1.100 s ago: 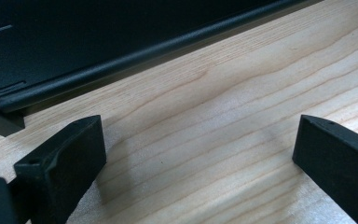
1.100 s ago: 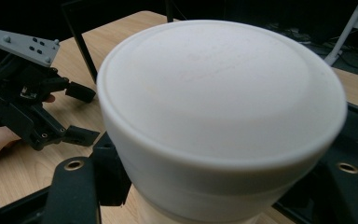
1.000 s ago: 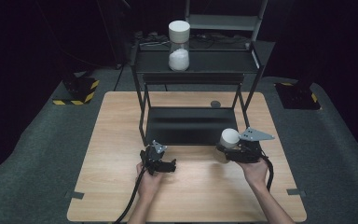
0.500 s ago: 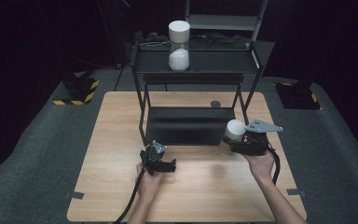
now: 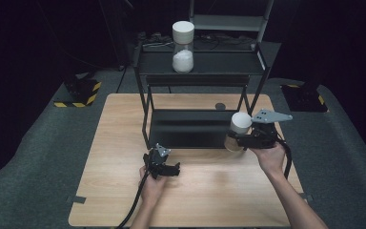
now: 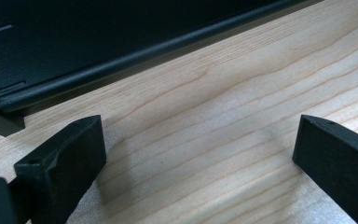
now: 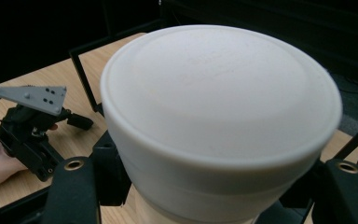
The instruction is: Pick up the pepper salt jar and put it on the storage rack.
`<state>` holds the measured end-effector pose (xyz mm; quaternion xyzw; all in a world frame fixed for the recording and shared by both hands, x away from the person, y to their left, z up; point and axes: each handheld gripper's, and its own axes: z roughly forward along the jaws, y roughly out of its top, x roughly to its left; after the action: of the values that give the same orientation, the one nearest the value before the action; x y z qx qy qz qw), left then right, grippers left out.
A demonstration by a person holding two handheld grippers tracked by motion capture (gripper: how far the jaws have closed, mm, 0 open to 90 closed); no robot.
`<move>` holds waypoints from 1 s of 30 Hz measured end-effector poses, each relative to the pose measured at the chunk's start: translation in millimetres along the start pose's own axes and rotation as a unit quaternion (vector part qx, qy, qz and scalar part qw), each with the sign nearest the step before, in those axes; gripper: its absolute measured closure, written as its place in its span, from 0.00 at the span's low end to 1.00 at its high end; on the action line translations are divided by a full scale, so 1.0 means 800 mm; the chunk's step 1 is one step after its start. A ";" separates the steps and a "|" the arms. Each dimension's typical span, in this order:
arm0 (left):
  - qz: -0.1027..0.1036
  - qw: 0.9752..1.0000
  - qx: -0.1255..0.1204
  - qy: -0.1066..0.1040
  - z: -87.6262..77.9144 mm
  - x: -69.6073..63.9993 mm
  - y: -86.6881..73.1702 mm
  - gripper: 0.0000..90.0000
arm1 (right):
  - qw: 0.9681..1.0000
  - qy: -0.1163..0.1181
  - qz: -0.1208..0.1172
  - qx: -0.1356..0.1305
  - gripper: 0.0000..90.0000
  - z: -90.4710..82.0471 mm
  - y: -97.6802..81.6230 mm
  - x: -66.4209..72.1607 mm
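**A:** What have I got in the right claw (image 5: 233, 136)?

**B:** A jar (image 5: 237, 131) with a white lid (image 7: 221, 107), a clear body under it. The jaws are closed on the body just below the lid, and the jar is held clear of the surface (image 5: 114, 157), in front of the right end of the black rack (image 5: 200, 71).

**A:** And my left claw (image 5: 171, 170)?

**B:** It sits low over the wood near the middle front, jaws spread wide, nothing between them. In the left gripper view I see bare wood grain and the rack's bottom edge.

**A:** How do I expect this jar to behave?

**B:** I'd judge it stiff and smooth-sided, so it may slip or swing if I tilt it. It looks fairly light; I can't tell how full it is. A twin jar (image 5: 183, 46) stands on the rack's top shelf with white powder in its lower part, so this one may be bottom-heavy too.

**A:** Is the hold good?

**B:** High under the lid suits me: the lid's rim should catch on the jaws if it slides. I'd keep it upright and move gently.
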<state>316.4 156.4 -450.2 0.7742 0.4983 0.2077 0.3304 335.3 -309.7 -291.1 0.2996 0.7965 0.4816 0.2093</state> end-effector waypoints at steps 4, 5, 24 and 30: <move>0.000 1.000 0.000 0.000 0.000 0.000 0.000 0.03 | 1.000 0.000 -0.007 0.002 0.38 -0.002 0.014 -0.002; 0.000 1.000 0.000 0.000 0.000 0.000 0.000 0.03 | 1.000 0.001 -0.008 0.003 0.38 -0.002 0.018 -0.002; -0.001 1.000 0.000 0.000 0.000 0.000 0.000 0.03 | 1.000 0.011 -0.014 -0.014 0.38 -0.029 0.100 -0.018; -0.001 1.000 0.000 -0.001 0.000 0.000 0.000 0.03 | 1.000 0.017 -0.011 -0.020 0.38 -0.034 0.129 -0.025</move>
<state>316.5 156.5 -450.3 0.7737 0.4988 0.2070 0.3312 361.3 -303.9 -186.2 0.2780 0.7934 0.5004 0.2070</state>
